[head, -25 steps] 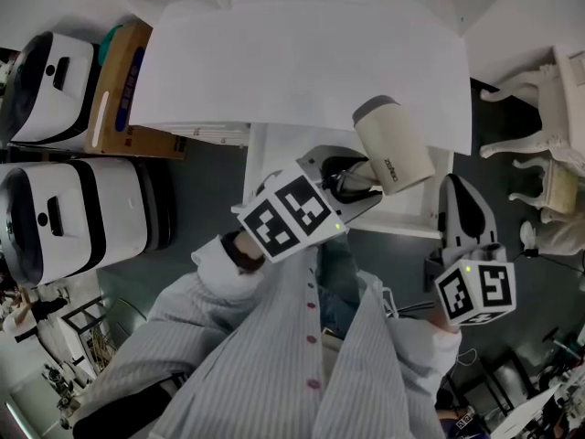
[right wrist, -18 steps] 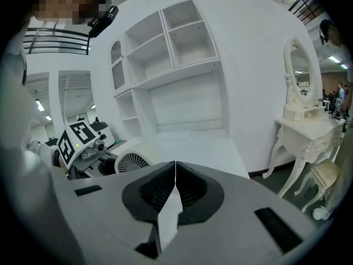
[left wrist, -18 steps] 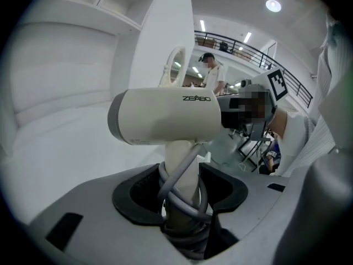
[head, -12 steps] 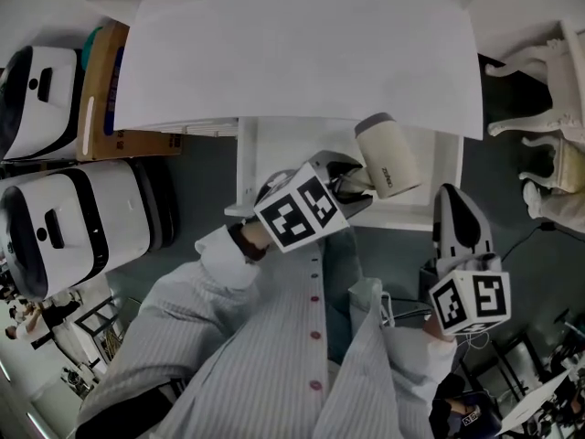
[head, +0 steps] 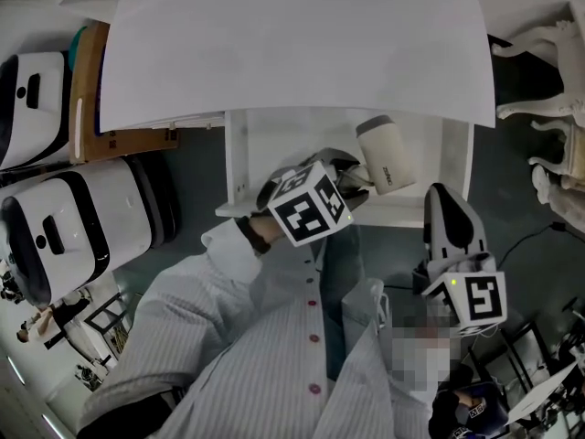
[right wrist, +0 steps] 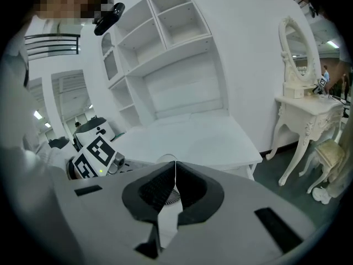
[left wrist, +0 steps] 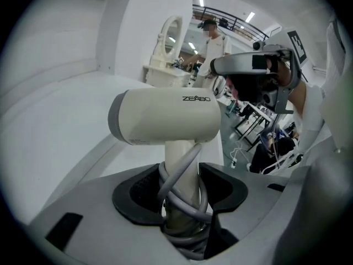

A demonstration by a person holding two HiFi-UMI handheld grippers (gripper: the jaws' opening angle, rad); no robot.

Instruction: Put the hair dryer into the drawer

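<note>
Head view: wide white counter (head: 292,53) fills the far side, bare top. A white drawer (head: 239,163) is pulled out from under its near edge, toward the person. The hair dryer (head: 386,154) hangs over the open drawer, right of its middle, barrel pointing far. Cannot tell whether it touches the drawer bottom. The left gripper (head: 352,179) holds it from the near-left side. In the left gripper view the dark fingers (left wrist: 138,195) are clenched on the cream handle, with the grey cord (left wrist: 185,197) wound round the handle between them, and the barrel sits crosswise above. The right gripper (head: 441,195) is at the drawer's near right corner, apart from the dryer. In its own view its fingers (right wrist: 151,189) are pressed together with nothing between them.

Room: dark grey floor (head: 196,167). Left of the counter are two white machines with black bands (head: 82,218) and a cardboard box (head: 101,90) standing against the counter's left end. On the right stands a white ornate dressing table (right wrist: 306,101) with an oval mirror (right wrist: 298,54). A white shelf unit (right wrist: 160,32) rises behind the counter on the far wall. A person (left wrist: 212,43) stands far back, near ceiling lights and a railing. The wearer's striped shirt (head: 256,355) fills the near part of the head view.
</note>
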